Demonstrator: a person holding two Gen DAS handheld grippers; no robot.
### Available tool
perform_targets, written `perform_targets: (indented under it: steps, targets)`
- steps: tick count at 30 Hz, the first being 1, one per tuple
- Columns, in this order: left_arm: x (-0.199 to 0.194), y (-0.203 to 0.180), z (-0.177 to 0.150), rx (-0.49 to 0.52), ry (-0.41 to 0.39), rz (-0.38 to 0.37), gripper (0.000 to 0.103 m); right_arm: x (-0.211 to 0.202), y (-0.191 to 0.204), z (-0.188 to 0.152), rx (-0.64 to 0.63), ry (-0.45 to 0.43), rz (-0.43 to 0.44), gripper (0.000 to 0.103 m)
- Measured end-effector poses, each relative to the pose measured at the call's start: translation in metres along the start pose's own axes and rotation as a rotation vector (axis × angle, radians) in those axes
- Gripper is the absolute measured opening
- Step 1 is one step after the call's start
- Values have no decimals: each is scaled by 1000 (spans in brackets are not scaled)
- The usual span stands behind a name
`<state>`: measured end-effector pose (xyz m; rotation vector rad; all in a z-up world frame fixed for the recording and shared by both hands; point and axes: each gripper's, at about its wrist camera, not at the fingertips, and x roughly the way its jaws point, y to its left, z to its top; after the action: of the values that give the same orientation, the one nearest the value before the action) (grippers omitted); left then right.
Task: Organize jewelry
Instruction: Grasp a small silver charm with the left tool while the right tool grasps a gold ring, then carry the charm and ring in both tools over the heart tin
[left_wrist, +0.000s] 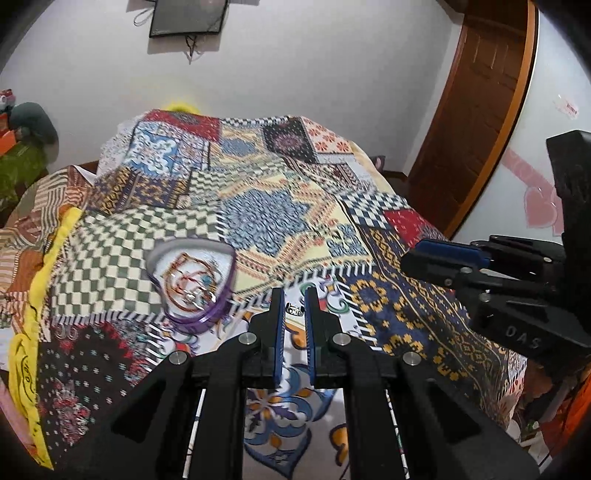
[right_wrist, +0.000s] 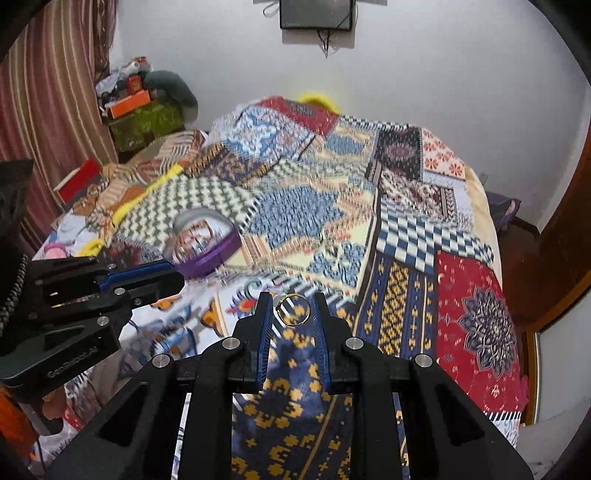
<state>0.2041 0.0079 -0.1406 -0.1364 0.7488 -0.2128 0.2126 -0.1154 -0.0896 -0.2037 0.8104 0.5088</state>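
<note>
Facing camera, gold ring (right_wrist: 294, 309) pinched upright

We hold 2 grippers angled downward, side by side. Our left gripper (left_wrist: 294, 309) has its blue-padded fingers (left_wrist: 277, 332) drawn close, nipping something small at the tips. Our right gripper (right_wrist: 294, 309) has its fingers (right_wrist: 320, 332) closed on a thin ring.

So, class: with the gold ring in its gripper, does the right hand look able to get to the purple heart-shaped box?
Probably yes. The box sits open-topped, but the left gripper hovers near its front edge, so the right gripper with the ring should pass above it.
</note>
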Motion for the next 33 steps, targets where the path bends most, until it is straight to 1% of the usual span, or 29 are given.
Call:
perform_targets:
  steps: [6, 10, 18, 22, 26, 33]
  targets:
    - [-15, 11, 10, -3, -43, 23, 9, -8, 11, 15, -8, -50, 25, 19]
    - [-21, 20, 15, -5, -64, 52, 9, -9, 20, 25, -13, -74, 44, 19]
    - [-21, 47, 26, -42, -81, 89, 9, 1, 35, 39, -17, -93, 82, 19]
    - [-14, 61, 29, -63, -73, 101, 9, 18, 41, 43, -11, -72, 103, 19]
    - [-2, 76, 31, -92, -54, 102, 9, 41, 46, 46, -12, -28, 117, 19]
    - [32, 98, 26, -125, 21, 93, 9, 78, 50, 56, -21, 60, 147, 19]
